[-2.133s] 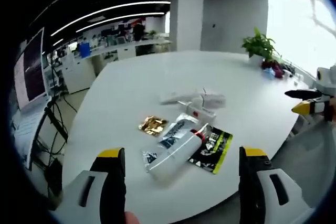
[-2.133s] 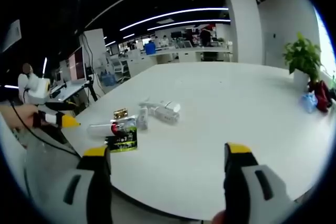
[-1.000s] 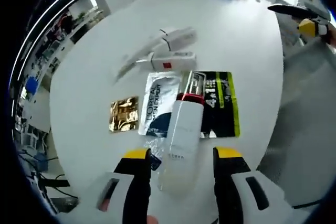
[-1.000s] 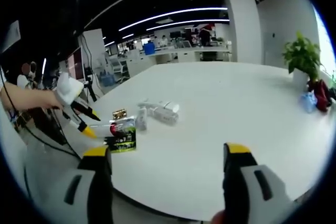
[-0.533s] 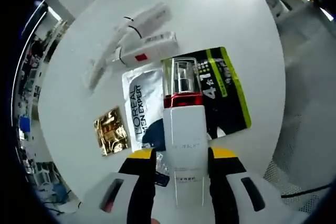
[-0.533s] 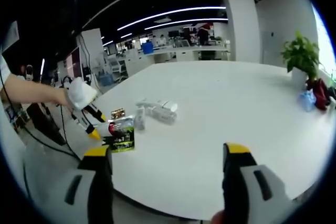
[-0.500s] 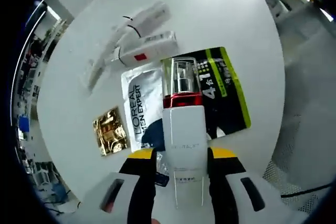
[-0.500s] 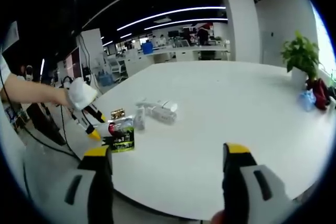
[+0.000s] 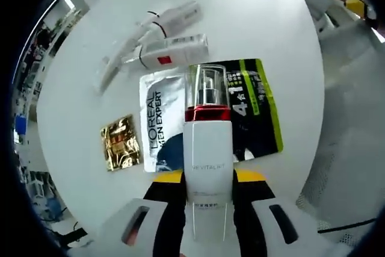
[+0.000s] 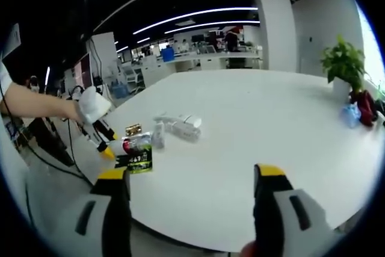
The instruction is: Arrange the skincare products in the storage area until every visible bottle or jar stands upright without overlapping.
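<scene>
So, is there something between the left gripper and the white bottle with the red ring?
Nothing visible: the left gripper already has the white bottle between its jaws, lying over the sachets on the table.

A smooth white plastic bottle wears a clear glossy cap. Beside it lie a crinkled gold foil sachet and a glossy silver sachet on the matt white round table.

Bottle lying across two sachets, foil packet left, tubes beyond
</scene>
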